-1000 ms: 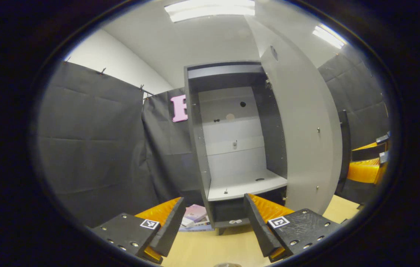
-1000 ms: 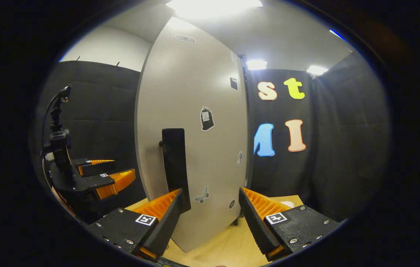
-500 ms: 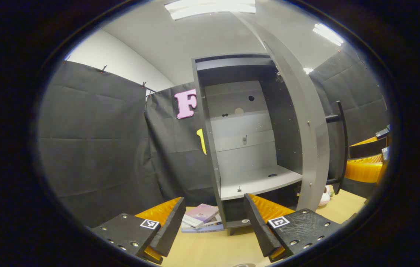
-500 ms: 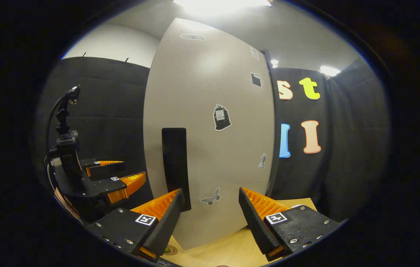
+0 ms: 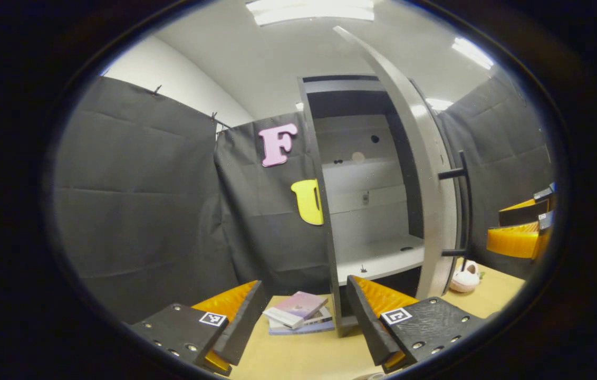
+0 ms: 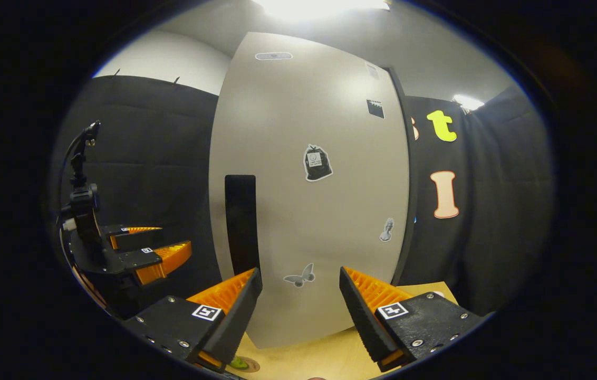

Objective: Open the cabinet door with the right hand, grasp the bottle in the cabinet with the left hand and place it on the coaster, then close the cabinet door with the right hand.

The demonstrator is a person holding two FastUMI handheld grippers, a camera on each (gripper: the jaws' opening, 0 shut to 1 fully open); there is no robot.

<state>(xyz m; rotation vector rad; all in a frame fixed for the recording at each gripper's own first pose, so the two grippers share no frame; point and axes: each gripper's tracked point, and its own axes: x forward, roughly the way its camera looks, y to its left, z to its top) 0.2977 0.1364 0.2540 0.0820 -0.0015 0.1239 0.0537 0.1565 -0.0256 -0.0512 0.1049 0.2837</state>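
Closing step: right hand-held gripper (image 6: pixel 298 301) wide open, empty, facing cabinet door (image 6: pixel 309 184) beside handle (image 6: pixel 240 221). Left hand-held gripper (image 5: pixel 304 316) open, empty. Cabinet (image 5: pixel 367 211) shelf bare; bottle unseen. Next: push door shut.

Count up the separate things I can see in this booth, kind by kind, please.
Tools: 2, the left tool and the right tool, both open
Cabinet: 1
Stack of books: 1
Small pink-and-white item: 1
Coaster, partly seen: 1
Total: 6
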